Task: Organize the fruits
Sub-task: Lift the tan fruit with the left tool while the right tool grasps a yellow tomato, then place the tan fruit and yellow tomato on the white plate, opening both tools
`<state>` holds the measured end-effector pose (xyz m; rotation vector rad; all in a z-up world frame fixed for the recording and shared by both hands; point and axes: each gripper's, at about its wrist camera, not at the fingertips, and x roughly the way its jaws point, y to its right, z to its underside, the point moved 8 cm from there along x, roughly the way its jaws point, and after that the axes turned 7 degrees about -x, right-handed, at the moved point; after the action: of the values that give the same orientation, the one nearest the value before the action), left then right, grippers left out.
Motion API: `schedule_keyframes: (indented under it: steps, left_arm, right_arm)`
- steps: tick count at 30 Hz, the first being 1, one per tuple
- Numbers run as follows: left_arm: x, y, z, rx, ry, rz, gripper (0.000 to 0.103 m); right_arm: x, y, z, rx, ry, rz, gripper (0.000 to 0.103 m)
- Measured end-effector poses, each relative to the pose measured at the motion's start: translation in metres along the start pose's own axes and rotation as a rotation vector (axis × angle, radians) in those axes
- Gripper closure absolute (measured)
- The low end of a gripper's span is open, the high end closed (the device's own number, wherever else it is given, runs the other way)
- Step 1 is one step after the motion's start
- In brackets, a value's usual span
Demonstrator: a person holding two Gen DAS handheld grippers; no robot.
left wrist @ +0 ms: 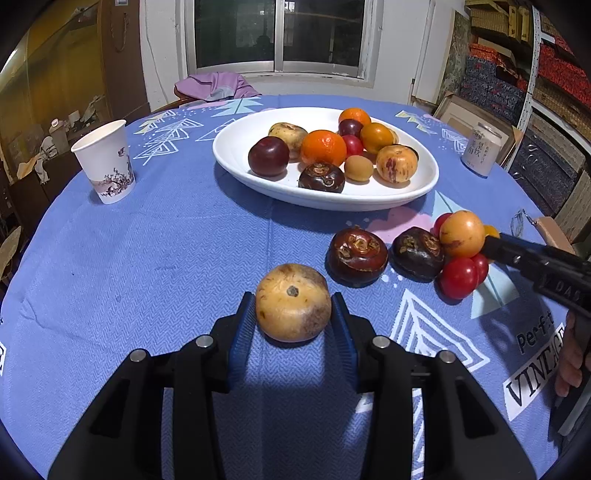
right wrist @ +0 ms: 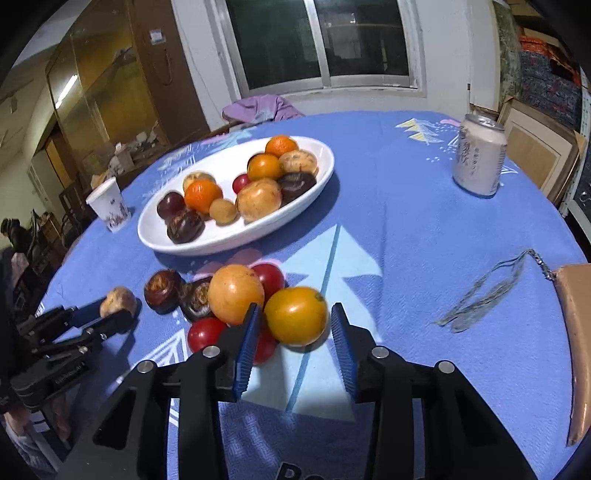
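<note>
while the left fingers [left wrist: 293,314] clamp a tan fruit [left wrist: 293,302], stem-scar up, the right fingers [right wrist: 295,325] straddle an orange fruit [right wrist: 295,314].

Left wrist view: low over blue tablecloth [left wrist: 147,258], angled down, facing far window [left wrist: 280,33]; own fingers [left wrist: 240,332] close at bottom edge. Right wrist view: same tilt, set further right, facing far-left toward white plate [right wrist: 177,243]. Shared by both: plate, paper cup [left wrist: 105,162] at far left, can [right wrist: 480,158] at far right, loose fruit cluster [left wrist: 417,251] on near cloth. Each gripper caught at the edge of the other's view.
</note>
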<state>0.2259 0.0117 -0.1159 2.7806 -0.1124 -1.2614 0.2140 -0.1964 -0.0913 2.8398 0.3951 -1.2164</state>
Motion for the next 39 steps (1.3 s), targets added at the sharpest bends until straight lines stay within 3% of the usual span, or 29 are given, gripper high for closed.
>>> schedule_keyframes:
  steps: [15, 21, 25, 31, 39]
  left_arm:
    - [0.001, -0.004, -0.001, -0.046, -0.008, 0.054, 0.062]
    - [-0.017, -0.006, -0.012, -0.035, 0.084, 0.023, 0.062]
    - [-0.028, -0.012, -0.021, -0.068, 0.106, 0.044, 0.062]
    - [-0.037, -0.022, -0.062, -0.083, 0.133, 0.023, 0.062]
    - [-0.011, -0.016, -0.147, -0.059, 0.145, -0.01, 0.062]
  right_arm:
    - [0.002, 0.005, 0.0, 0.074, 0.011, -0.059, 0.066]
    - [-0.015, 0.004, -0.002, 0.035, 0.069, -0.017, 0.066]
    - [-0.027, 0.005, -0.003, 0.027, 0.104, 0.007, 0.066]
    - [-0.049, 0.01, -0.021, 0.034, 0.17, 0.009, 0.066]
    - [-0.032, -0.003, -0.103, -0.039, 0.17, -0.014, 0.066]
